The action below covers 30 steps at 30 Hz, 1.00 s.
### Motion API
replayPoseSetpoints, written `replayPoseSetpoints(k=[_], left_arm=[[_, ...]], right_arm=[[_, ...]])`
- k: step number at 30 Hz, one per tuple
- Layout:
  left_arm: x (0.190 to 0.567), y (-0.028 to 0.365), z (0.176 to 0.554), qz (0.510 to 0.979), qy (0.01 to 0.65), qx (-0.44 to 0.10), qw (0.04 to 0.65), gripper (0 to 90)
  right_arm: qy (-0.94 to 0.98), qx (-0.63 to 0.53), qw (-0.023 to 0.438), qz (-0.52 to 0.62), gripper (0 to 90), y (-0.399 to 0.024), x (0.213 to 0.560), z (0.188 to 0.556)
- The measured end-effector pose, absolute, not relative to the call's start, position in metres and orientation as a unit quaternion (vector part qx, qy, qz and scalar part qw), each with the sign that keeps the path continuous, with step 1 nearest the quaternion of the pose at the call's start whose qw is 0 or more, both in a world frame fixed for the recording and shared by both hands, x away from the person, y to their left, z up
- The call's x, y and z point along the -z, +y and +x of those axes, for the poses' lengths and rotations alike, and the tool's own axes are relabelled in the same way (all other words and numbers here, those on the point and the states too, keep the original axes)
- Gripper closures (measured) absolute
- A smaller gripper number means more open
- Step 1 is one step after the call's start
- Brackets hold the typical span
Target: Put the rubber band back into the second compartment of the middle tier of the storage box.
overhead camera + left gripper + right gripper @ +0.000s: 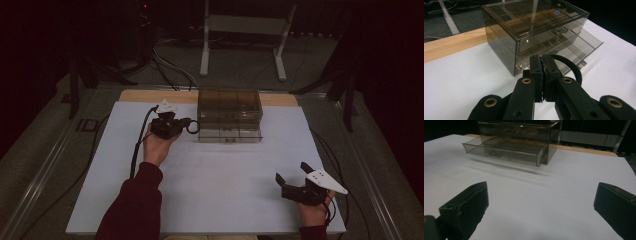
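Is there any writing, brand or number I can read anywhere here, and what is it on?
"ID": pale letters on the dark floor mat left of the table, cut off by the table's edge, so the word may run on.
Drawer box: no readable label.
Left gripper, shut on a black ring: no lettering.
Right gripper, open: no lettering.

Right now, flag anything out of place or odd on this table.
The smoky plastic drawer box has its bottom drawer pulled out. The left gripper pinches a black ring beside it.

White table (210, 190), smoky drawer box (229, 106) on it
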<state>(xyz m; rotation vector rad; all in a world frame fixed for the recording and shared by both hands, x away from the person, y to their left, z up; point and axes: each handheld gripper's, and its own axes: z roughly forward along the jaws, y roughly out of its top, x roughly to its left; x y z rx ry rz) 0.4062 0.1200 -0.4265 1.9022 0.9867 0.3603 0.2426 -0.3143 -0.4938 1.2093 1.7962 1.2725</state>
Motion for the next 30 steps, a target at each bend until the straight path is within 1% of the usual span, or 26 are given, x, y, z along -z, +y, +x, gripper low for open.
replayPoseSetpoints(k=[6, 30], left_arm=[[0.427, 0.112, 0.41, 0.773, 0.395, -0.153, 0.472, 89.1], [0.427, 0.084, 0.427, 0.777, 0.402, -0.152, 0.459, 89.0]], right_arm=[[0.681, -0.48, 0.31, 0.459, 0.0, -0.314, 0.494, 0.243], [0.68, -0.481, 0.307, 0.46, 0.0, -0.313, 0.495, 0.244]])
